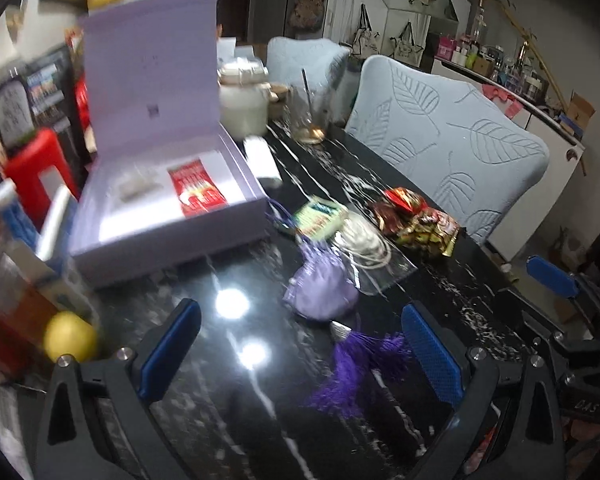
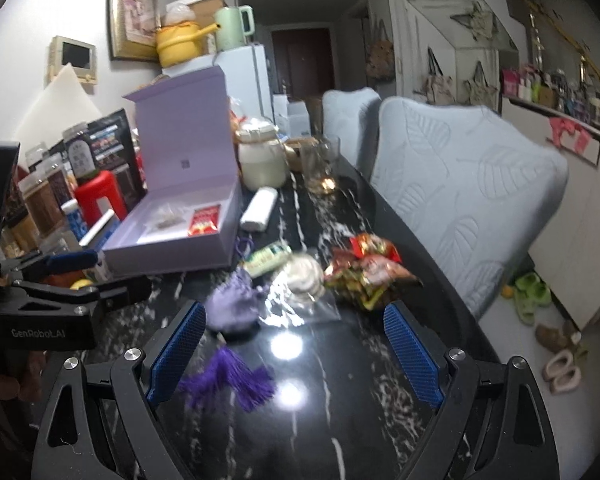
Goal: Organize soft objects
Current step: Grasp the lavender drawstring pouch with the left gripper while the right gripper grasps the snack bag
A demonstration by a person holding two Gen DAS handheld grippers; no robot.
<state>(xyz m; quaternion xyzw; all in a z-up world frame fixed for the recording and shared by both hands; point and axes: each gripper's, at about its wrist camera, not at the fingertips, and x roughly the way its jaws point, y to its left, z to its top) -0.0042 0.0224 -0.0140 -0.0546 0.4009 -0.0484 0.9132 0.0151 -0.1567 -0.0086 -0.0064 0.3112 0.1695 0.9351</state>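
Observation:
A lilac pouch [image 1: 320, 290] with a purple tassel [image 1: 356, 368] lies on the black marble table [image 1: 228, 420]; the pouch [image 2: 234, 308] and tassel [image 2: 228, 380] also show in the right wrist view. An open lilac box [image 1: 160, 184] holds a red packet [image 1: 198, 188]; the box [image 2: 180, 216] stands at the left. My left gripper [image 1: 300, 352] is open and empty, just short of the pouch. My right gripper [image 2: 296, 354] is open and empty, with the tassel by its left finger. The left gripper [image 2: 76, 276] shows at the left of the right wrist view.
Past the pouch lie a green packet [image 1: 320, 220], a white cord in clear plastic [image 1: 364, 244] and shiny snack bags [image 1: 416, 220]. A white jar [image 1: 244, 100], a glass [image 1: 308, 116], a yellow fruit [image 1: 70, 336] and jars [image 2: 40, 200] crowd the far and left side. Blue-covered chairs [image 1: 452, 148] line the right edge.

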